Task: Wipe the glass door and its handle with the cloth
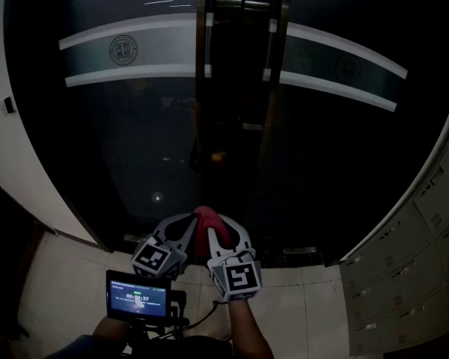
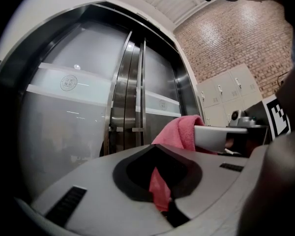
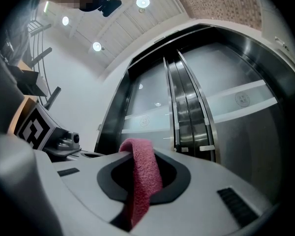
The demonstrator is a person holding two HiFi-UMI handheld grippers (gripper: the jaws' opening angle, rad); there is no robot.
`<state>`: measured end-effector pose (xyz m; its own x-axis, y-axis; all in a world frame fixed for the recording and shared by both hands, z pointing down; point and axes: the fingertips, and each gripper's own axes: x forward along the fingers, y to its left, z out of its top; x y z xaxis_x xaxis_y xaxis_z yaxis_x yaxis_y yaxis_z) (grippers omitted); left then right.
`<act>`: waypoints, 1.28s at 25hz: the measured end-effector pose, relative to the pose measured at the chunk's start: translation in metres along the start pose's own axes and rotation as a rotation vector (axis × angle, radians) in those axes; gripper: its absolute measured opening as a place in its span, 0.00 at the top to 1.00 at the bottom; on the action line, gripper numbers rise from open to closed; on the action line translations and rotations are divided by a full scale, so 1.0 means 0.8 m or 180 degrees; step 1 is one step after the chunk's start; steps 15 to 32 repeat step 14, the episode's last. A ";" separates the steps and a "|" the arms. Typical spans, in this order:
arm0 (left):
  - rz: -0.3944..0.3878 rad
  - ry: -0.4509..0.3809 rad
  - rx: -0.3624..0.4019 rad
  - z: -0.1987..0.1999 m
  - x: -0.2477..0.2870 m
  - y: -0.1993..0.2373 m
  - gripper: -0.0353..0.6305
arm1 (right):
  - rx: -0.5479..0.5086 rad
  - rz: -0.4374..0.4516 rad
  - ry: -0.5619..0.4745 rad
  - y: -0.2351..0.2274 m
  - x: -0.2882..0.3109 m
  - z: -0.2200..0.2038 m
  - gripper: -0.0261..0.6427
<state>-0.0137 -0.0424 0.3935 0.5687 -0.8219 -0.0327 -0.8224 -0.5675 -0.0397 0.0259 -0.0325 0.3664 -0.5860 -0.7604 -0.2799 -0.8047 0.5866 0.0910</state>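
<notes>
Left gripper [image 1: 178, 232] and right gripper [image 1: 226, 234]: light grey moulded shells with curved jaw arms. Each carries a white marker cube [image 1: 151, 259] printed with black squares. In the left gripper view and the right gripper view, each shell shows a black teardrop recess [image 2: 157, 173] at the jaw seam, flanked by black ribbed slots [image 2: 64, 206]. A small lit screen [image 1: 138, 294] sits near the left forearm, with a black cable [image 1: 203, 314] beside it. The left arm wears a dark sleeve [image 1: 90, 344].

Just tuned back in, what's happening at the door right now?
A person stands facing the double glass door with a gripper in each hand. The left gripper and the right gripper are both shut on one pink cloth, held between them low before the door. The cloth is not on the glass or the handle yet.
</notes>
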 end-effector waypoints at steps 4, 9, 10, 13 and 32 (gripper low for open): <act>0.0022 0.0007 -0.0012 0.002 -0.007 0.004 0.93 | -0.0048 0.0032 0.0002 0.007 0.002 0.007 0.92; -0.0008 0.0024 -0.0034 -0.004 -0.009 -0.001 0.93 | -0.0047 0.0005 -0.0011 0.008 -0.005 0.008 0.92; -0.0015 0.0031 -0.0042 -0.005 -0.008 -0.002 0.93 | -0.0037 0.0008 0.0022 0.008 -0.005 0.008 0.92; -0.0034 0.0027 -0.0032 -0.003 -0.007 -0.004 0.93 | -0.0043 0.0001 0.0059 0.007 -0.005 0.009 0.92; -0.0039 0.0023 -0.0024 -0.002 -0.007 -0.004 0.93 | -0.0056 -0.0009 0.0051 0.005 -0.005 0.008 0.92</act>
